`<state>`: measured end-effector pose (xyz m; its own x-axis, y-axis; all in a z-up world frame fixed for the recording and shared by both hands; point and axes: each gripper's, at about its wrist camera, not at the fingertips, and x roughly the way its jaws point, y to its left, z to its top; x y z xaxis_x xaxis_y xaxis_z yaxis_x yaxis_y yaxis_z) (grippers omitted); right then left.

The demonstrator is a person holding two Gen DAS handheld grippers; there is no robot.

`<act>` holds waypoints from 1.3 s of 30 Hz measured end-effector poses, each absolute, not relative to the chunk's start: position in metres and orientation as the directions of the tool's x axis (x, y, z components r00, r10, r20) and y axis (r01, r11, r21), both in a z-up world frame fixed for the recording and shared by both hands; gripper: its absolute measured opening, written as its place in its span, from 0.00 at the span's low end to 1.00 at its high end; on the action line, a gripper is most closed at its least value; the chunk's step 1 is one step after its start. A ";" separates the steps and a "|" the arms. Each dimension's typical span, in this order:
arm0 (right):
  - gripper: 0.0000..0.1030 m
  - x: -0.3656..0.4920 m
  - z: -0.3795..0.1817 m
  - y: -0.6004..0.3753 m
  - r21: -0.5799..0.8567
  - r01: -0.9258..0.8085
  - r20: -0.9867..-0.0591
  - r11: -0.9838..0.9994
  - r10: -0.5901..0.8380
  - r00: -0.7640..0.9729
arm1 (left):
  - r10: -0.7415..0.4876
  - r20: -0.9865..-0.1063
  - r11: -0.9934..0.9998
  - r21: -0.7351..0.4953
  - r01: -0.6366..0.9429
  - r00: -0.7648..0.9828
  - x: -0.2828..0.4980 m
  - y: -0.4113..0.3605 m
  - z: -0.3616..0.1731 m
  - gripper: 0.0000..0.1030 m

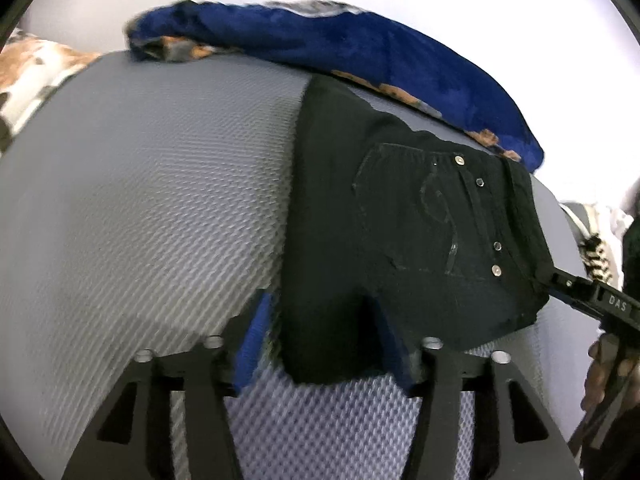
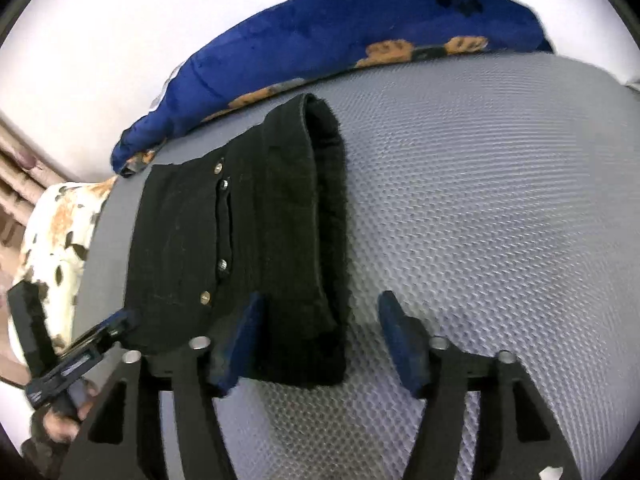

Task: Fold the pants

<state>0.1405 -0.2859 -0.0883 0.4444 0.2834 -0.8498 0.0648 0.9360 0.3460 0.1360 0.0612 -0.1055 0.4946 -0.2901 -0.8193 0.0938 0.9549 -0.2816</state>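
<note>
Black pants (image 1: 400, 240), folded into a compact stack with silver rivets showing, lie on a grey mesh surface (image 1: 140, 200). My left gripper (image 1: 320, 340) is open, its blue pads either side of the stack's near edge. In the left wrist view the right gripper (image 1: 560, 284) touches the stack's right corner. In the right wrist view the pants (image 2: 248, 240) lie left of centre, and my right gripper (image 2: 320, 340) is open around the folded edge. The left gripper (image 2: 116, 324) shows at the stack's left corner.
A blue blanket with orange paw prints (image 1: 360, 52) lies bunched behind the pants; it also shows in the right wrist view (image 2: 320, 48). A white and orange patterned cloth (image 2: 56, 248) sits at the surface's side. Grey mesh (image 2: 500, 200) extends beyond the pants.
</note>
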 end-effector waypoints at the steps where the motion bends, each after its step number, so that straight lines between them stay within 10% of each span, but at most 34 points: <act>1: 0.62 0.137 -0.086 -0.285 0.340 0.066 -0.846 0.938 0.274 0.458 | -0.274 -0.818 0.960 -0.266 0.091 0.505 0.130 0.060 -0.102 0.65; 11: 0.64 0.094 -0.082 -0.265 0.256 0.045 -0.865 0.966 0.208 0.457 | -0.200 -0.816 0.980 -0.165 0.114 0.543 0.076 0.036 -0.075 0.76; 27: 0.98 0.026 -0.019 -0.222 0.009 0.004 -0.737 1.000 0.004 0.676 | -0.098 -0.721 0.995 -0.053 0.087 0.686 0.006 0.017 -0.034 0.78; 39: 0.99 0.012 -0.010 -0.209 -0.005 -0.039 -0.740 0.999 0.023 0.672 | -0.066 -0.714 0.997 -0.018 0.075 0.697 -0.012 0.012 -0.025 0.78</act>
<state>0.0116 -0.2089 -0.0102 0.6723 0.0226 -0.7400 -0.0393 0.9992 -0.0052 -0.0117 0.0122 -0.0251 0.6972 -0.0655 -0.7139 0.0748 0.9970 -0.0185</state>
